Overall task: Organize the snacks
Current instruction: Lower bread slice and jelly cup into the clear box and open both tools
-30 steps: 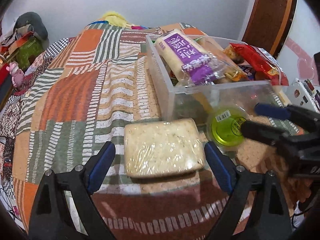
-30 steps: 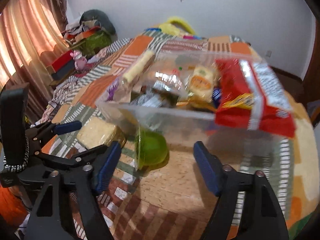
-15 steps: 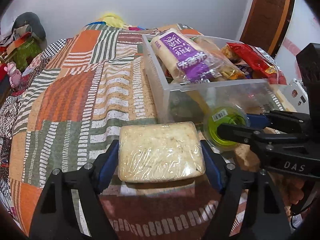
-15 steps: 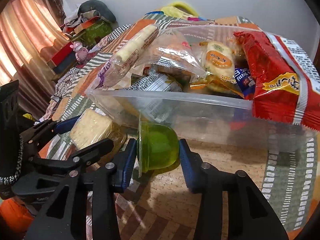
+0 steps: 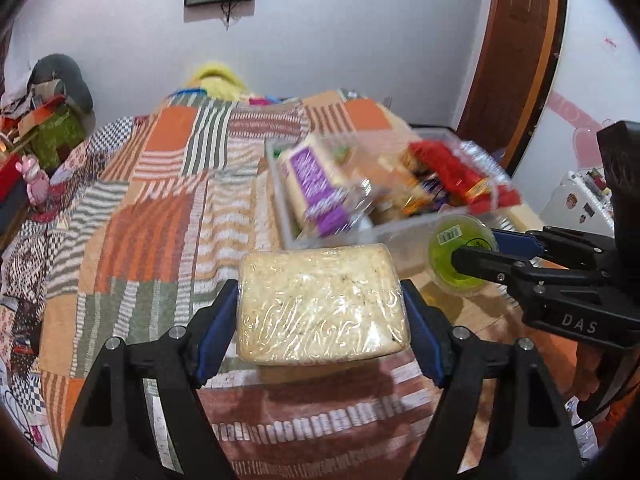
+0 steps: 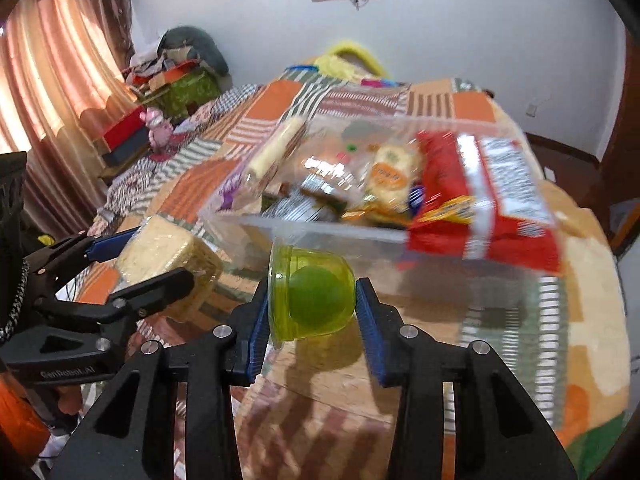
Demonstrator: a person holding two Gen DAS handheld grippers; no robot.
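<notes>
My left gripper (image 5: 320, 312) is shut on a flat pale cracker pack in clear wrap (image 5: 320, 304) and holds it above the patchwork bedspread. It also shows in the right wrist view (image 6: 160, 248). My right gripper (image 6: 312, 312) is shut on a green jelly cup (image 6: 312, 292), lifted off the bed; the cup shows in the left wrist view (image 5: 460, 256) too. Behind both stands a clear plastic bin (image 6: 320, 236) full of snacks: a purple-labelled pack (image 5: 316, 188), a red bag (image 6: 492, 196), small wrapped cakes (image 6: 392, 176).
The patchwork bedspread (image 5: 160, 208) stretches left and far behind the bin. Boxes, a pink toy (image 6: 158, 132) and a curtain lie at the left. A wooden door (image 5: 516, 52) and white wall stand at the back right.
Both grippers closed on their items and lifted them: the left took the cracker pack, the right the jelly cup. Both views rose above the bed toward the bin.
</notes>
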